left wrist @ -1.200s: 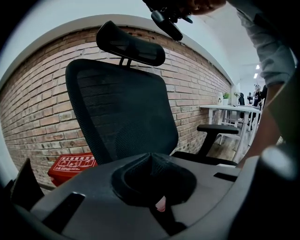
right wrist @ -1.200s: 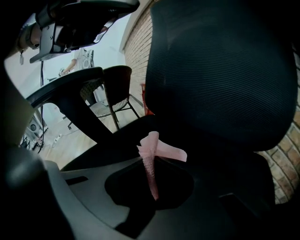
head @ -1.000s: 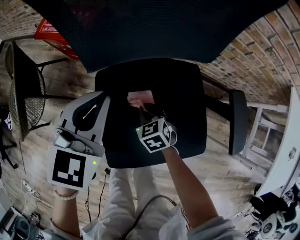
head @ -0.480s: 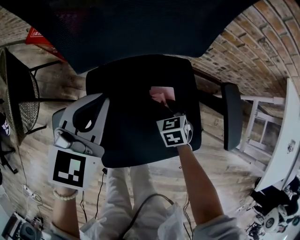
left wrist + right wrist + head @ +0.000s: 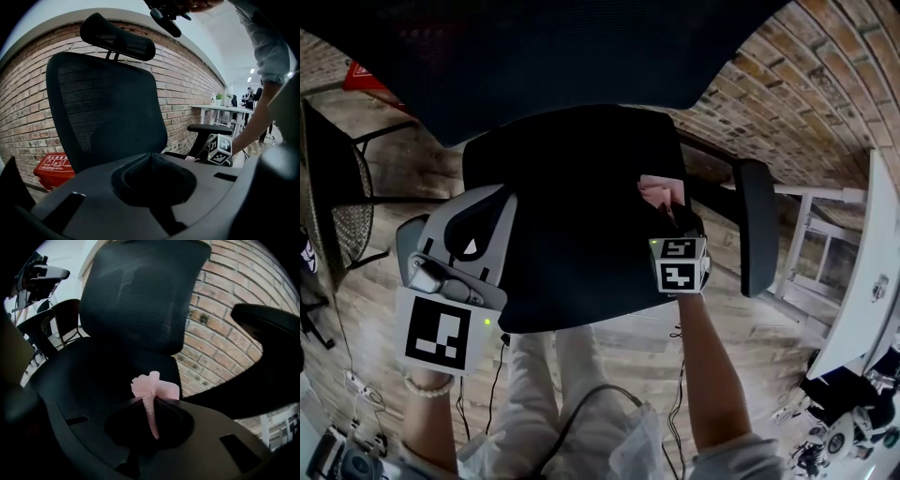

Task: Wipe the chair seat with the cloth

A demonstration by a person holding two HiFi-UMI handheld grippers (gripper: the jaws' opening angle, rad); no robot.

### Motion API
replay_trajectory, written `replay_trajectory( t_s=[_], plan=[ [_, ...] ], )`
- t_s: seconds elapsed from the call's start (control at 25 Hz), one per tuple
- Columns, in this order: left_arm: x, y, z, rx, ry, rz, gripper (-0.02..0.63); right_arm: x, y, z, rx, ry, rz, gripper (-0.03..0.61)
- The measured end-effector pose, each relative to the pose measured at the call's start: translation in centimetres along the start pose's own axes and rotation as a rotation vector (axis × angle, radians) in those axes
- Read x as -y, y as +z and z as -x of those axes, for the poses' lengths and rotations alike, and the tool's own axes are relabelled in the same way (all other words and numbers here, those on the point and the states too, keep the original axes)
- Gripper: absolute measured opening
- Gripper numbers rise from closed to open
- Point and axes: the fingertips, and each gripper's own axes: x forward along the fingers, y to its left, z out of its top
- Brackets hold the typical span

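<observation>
The black chair seat (image 5: 567,220) fills the middle of the head view. A small pink cloth (image 5: 657,194) lies on its right side, close to the right edge, and my right gripper (image 5: 669,210) is shut on it. In the right gripper view the cloth (image 5: 153,386) stands bunched up out of the closed jaws, with the seat (image 5: 93,376) just beyond. My left gripper (image 5: 478,211) hangs over the seat's left edge, jaws together and nothing in them. From the left gripper view the seat is mostly hidden behind the gripper's own body (image 5: 151,159).
The mesh backrest (image 5: 562,56) rises behind the seat, and a black armrest (image 5: 757,234) stands just right of the cloth. A dark mesh chair (image 5: 337,202) and a red box (image 5: 367,77) are at the left. A white table (image 5: 867,291) is at the right, near a brick wall.
My right gripper has dragged the pink cloth from the seat's middle rightwards to near its right edge. The left gripper has stayed in place.
</observation>
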Motion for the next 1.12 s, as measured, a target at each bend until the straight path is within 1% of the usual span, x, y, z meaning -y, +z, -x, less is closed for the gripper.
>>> replay_trajectory(
  t_s=[0.12, 0.24, 0.44, 0.6, 0.84, 1.0, 1.12],
  plan=[
    [0.4, 0.0, -0.2, -0.005, -0.008, -0.021, 0.018, 1.3, -1.2, 0.6, -0.02, -0.025, -0.021, 0.054],
    [0.7, -0.1, -0.3, -0.01, -0.022, -0.038, 0.018, 1.8, -2.0, 0.9, -0.026, -0.031, -0.028, 0.054],
    [0.8, -0.2, -0.4, -0.013, -0.034, -0.068, 0.018, 0.2, -2.1, 0.8, -0.025, 0.005, -0.013, 0.055],
    [0.4, -0.2, -0.1, -0.011, -0.022, -0.052, 0.018, -2.1, -2.0, 0.8, -0.027, 0.05, 0.002, 0.054],
    [-0.3, -0.4, 0.1, -0.008, -0.004, -0.034, 0.018, -6.8, -1.8, 0.9, -0.017, 0.128, 0.0, 0.054],
    [-0.7, -0.6, 0.7, 0.001, 0.002, -0.007, 0.018, -10.6, -1.7, 1.3, -0.01, 0.197, 0.007, 0.054],
    [-1.0, -0.9, 1.2, 0.003, 0.002, 0.001, 0.018, -13.8, -1.6, 1.7, -0.007, 0.261, 0.036, 0.054]
  ],
)
